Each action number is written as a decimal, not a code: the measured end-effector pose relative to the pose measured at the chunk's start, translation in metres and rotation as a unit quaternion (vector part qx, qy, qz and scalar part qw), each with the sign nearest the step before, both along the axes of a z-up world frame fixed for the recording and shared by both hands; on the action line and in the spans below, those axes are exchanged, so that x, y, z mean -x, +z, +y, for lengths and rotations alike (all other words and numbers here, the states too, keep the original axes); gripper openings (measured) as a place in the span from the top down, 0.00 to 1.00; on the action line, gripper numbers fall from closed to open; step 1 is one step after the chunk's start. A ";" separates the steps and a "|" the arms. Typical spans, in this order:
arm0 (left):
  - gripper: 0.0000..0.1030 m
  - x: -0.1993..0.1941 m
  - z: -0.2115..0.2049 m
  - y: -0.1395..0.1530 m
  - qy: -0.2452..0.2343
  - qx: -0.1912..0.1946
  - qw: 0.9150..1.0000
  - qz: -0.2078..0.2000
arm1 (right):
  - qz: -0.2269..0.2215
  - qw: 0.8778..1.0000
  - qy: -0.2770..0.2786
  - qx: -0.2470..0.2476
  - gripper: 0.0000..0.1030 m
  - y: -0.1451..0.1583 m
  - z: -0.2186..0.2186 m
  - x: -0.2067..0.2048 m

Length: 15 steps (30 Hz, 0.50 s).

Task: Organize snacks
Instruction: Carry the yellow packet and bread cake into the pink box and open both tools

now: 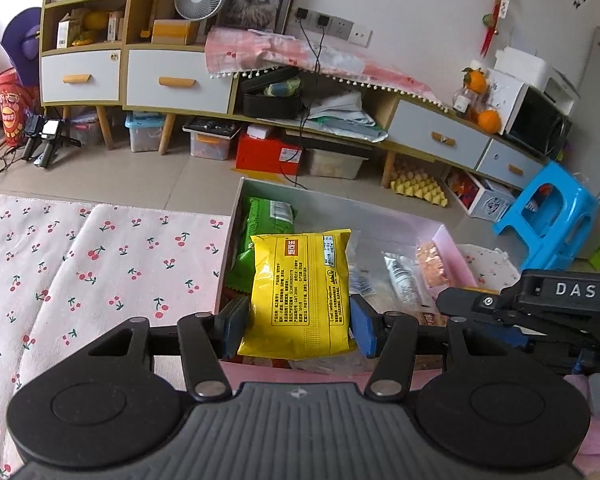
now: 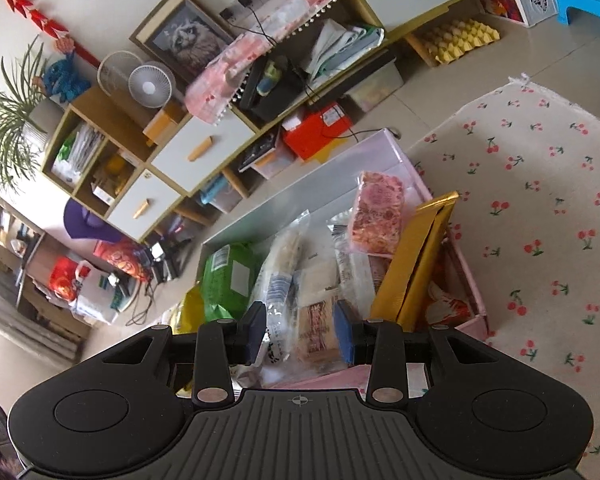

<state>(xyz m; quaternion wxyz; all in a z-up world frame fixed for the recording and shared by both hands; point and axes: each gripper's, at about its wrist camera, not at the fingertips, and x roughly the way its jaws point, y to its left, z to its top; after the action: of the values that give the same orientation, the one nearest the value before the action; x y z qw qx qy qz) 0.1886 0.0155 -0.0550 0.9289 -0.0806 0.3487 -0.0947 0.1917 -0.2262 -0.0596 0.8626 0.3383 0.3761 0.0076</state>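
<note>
My left gripper is shut on a yellow snack packet and holds it upright above the near left part of a pink box full of snacks. A green packet lies in the box behind it. My right gripper is open and empty above the same pink box, over clear-wrapped snacks and a brown packet. A pink-topped packet, a gold box and the green packet also lie there. The right gripper's body shows in the left wrist view.
The box sits on a cherry-print cloth on the floor. Behind it stands a long low cabinet with storage bins and a red box beneath. A blue stool stands at the right.
</note>
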 end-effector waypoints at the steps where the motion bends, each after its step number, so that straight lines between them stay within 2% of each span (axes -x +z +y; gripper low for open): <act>1: 0.51 -0.001 0.000 -0.001 0.001 -0.001 1.000 0.002 | 0.000 1.000 0.000 0.002 0.65 0.000 0.000 -0.001; 7: 0.49 0.003 -0.002 -0.003 -0.009 -0.019 1.000 -0.003 | 0.000 1.000 -0.003 0.002 0.62 -0.001 -0.001 0.000; 8: 0.46 0.003 -0.003 -0.003 -0.008 -0.021 1.000 -0.005 | 0.000 1.000 -0.004 0.002 0.61 -0.001 -0.001 0.001; 9: 0.38 0.004 -0.004 -0.002 -0.005 -0.025 1.000 -0.010 | 0.001 1.000 -0.004 -0.001 0.61 -0.001 -0.002 0.001; 11: 0.34 0.006 -0.005 -0.001 -0.010 -0.027 0.999 -0.014 | 0.004 1.000 -0.004 -0.003 0.59 0.000 -0.003 0.002; 13: 0.34 0.006 -0.007 0.000 -0.017 -0.033 0.999 -0.014 | 0.004 1.000 -0.002 0.002 0.53 0.002 -0.003 0.003; 15: 0.29 0.007 -0.008 0.000 -0.019 -0.040 0.999 -0.016 | 0.004 1.000 0.000 0.011 0.52 0.004 -0.003 0.005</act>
<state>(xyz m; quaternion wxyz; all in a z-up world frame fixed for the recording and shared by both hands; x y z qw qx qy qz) 0.1820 0.0074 -0.0547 0.9348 -0.0350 0.3392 -0.0991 0.1869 -0.2292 -0.0554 0.8648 0.3286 0.3798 0.0025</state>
